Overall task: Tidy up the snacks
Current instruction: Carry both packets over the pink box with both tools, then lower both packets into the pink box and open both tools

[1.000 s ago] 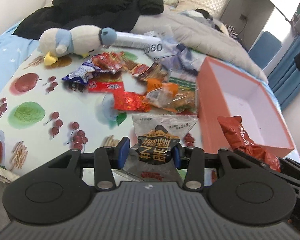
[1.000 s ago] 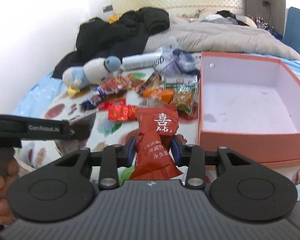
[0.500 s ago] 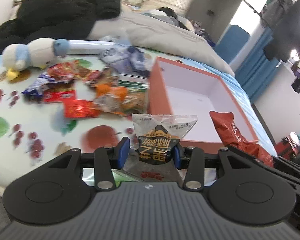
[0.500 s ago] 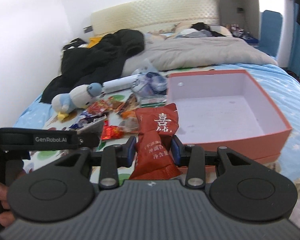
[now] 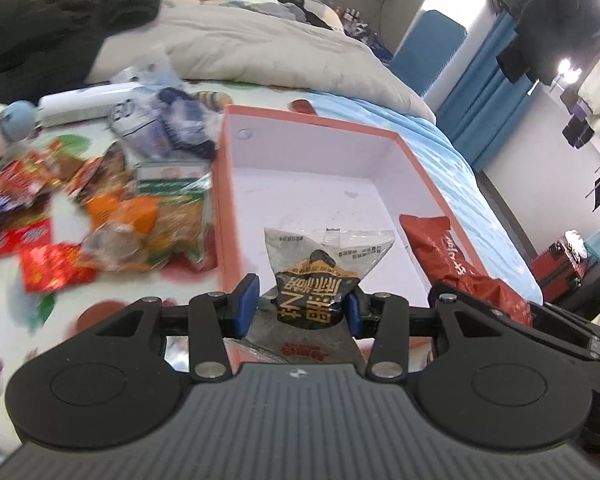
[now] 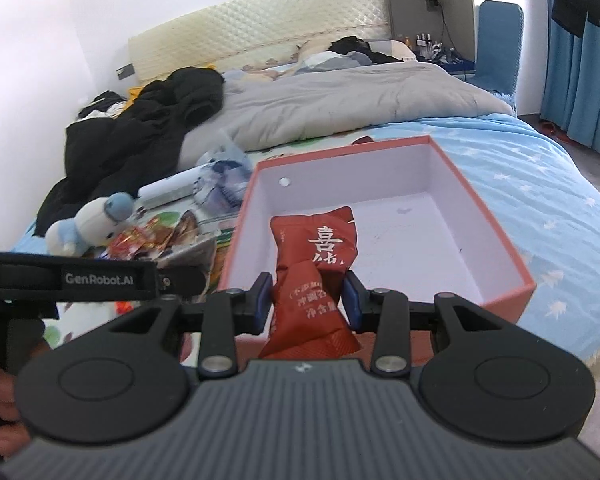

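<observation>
My left gripper (image 5: 300, 306) is shut on a black-and-gold snack packet (image 5: 320, 276) with a clear top, held over the near edge of the orange box (image 5: 224, 184). My right gripper (image 6: 306, 300) is shut on a red snack bag (image 6: 316, 264) with white characters, held over the near left part of the same orange box (image 6: 512, 256), whose white inside holds nothing. The red bag also shows at the right in the left wrist view (image 5: 452, 256). A pile of loose snack packets (image 5: 112, 208) lies on the bed left of the box.
A blue-and-white plush toy (image 6: 88, 220) and a white tube (image 5: 76, 104) lie beyond the pile. A black jacket (image 6: 140, 128) and a grey duvet (image 6: 340, 100) cover the far bed. The left gripper's handle (image 6: 68, 278) shows at the left of the right wrist view.
Both grippers have swung right and forward with their packets, from over the snack pile to over the near edge of the orange box. Both stay shut.
</observation>
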`<action>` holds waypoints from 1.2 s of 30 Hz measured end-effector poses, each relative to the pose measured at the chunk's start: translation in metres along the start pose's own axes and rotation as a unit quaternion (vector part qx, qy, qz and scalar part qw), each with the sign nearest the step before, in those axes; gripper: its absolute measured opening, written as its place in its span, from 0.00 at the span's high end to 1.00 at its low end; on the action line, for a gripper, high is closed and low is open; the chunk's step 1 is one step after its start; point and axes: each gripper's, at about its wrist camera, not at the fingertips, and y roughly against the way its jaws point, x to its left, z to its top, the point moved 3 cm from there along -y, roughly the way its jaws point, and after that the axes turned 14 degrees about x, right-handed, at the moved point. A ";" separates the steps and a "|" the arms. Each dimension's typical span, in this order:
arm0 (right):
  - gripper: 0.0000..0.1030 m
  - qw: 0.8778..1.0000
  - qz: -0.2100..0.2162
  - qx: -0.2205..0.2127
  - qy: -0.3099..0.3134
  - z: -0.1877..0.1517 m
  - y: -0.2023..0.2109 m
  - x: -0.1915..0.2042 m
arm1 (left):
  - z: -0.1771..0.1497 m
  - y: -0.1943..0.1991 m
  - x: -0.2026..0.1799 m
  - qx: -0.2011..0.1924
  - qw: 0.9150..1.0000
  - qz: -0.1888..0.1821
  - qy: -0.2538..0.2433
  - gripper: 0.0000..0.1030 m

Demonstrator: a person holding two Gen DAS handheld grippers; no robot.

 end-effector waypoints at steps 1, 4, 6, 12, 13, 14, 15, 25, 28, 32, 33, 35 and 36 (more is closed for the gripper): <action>0.61 1.000 0.000 0.000 -0.001 0.006 -0.005 -0.006 | 0.007 -0.008 -0.004 0.002 1.000 0.000 -0.003 0.52; 0.61 1.000 -0.004 0.005 0.001 0.021 -0.026 -0.021 | 0.028 -0.033 -0.012 0.014 1.000 0.008 -0.014 0.52; 0.61 1.000 -0.001 0.011 -0.002 0.028 -0.039 -0.032 | 0.038 -0.047 -0.015 0.022 0.999 0.013 -0.018 0.52; 0.61 0.999 0.011 0.043 -0.008 0.039 -0.084 -0.057 | 0.055 -0.088 -0.018 0.053 0.998 0.025 -0.022 0.52; 0.61 0.999 0.013 0.049 -0.008 0.040 -0.089 -0.059 | 0.056 -0.094 -0.018 0.058 0.998 0.030 -0.023 0.52; 0.61 0.998 0.018 0.055 -0.010 0.040 -0.096 -0.061 | 0.057 -0.099 -0.019 0.063 0.997 0.032 -0.022 0.52; 0.61 0.998 0.023 0.061 -0.014 0.040 -0.101 -0.064 | 0.057 -0.103 -0.019 0.066 0.997 0.032 -0.021 0.52; 0.50 0.994 0.030 0.096 -0.036 0.031 -0.116 -0.075 | 0.052 -0.090 -0.029 0.051 0.998 0.033 -0.030 0.40; 0.37 0.995 0.031 0.089 -0.040 0.028 -0.104 -0.073 | 0.046 -0.074 -0.030 0.039 0.998 0.030 -0.030 0.40; 0.37 0.996 0.030 0.074 -0.040 0.025 -0.084 -0.066 | 0.034 -0.045 -0.029 0.020 0.999 0.025 -0.031 0.40; 0.37 0.996 0.030 0.069 -0.038 0.024 -0.078 -0.063 | 0.030 -0.037 -0.028 0.015 0.999 0.024 -0.033 0.40; 0.37 0.997 0.032 0.057 -0.038 0.020 -0.065 -0.057 | 0.022 -0.021 -0.026 0.005 0.999 0.023 -0.036 0.40; 0.37 0.997 0.033 0.051 -0.038 0.018 -0.058 -0.054 | 0.017 -0.014 -0.024 0.002 0.999 0.022 -0.038 0.40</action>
